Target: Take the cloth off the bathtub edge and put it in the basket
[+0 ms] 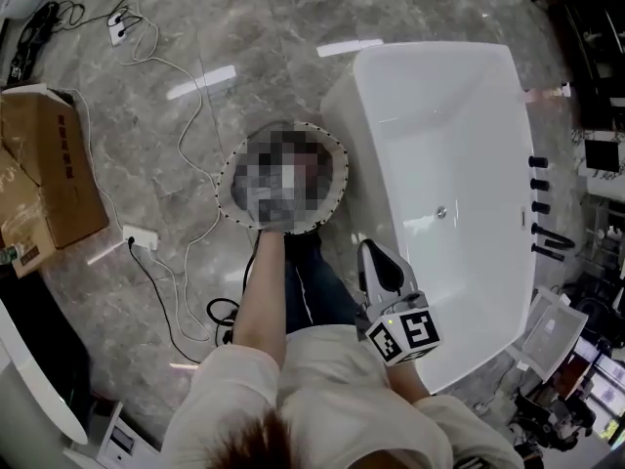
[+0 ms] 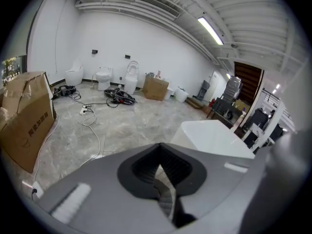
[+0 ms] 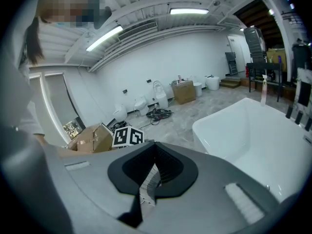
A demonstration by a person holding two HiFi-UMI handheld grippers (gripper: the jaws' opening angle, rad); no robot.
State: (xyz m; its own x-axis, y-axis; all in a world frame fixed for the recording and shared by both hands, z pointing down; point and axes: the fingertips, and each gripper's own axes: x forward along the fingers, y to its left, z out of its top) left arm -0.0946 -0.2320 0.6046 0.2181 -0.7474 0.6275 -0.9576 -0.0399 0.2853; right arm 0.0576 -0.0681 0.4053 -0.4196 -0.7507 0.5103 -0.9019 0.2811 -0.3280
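Cloth shows in none of my views. The rim of the white freestanding bathtub (image 1: 459, 135) is bare as far as the head view shows. The round woven basket with the pale stitched rim (image 1: 227, 169) stands on the grey marbled floor (image 1: 195, 37) just beside the tub. A blurred patch covers its inside, so I cannot tell whether the cloth lies in there. My left arm reaches to that basket and its far end sits under the same patch.

My left gripper (image 2: 161, 177) has its jaws together with nothing between them, and ahead of them are only floor and a corner of the tub. My right gripper (image 1: 371, 260) hangs beside the tub's outer wall, its jaws likewise closed on nothing.

With the tub edge bare, I judge the job done or nearly so. If the cloth needs taking up again, I expect it to be light, limp and not at all fragile, sagging and trailing from wherever I pinch it. I would nip a bunched fold near its middle rather than a corner, so that less hangs loose to catch on the basket rim. I would also squeeze firmly, since thin fabric can slip out of a slack grip.
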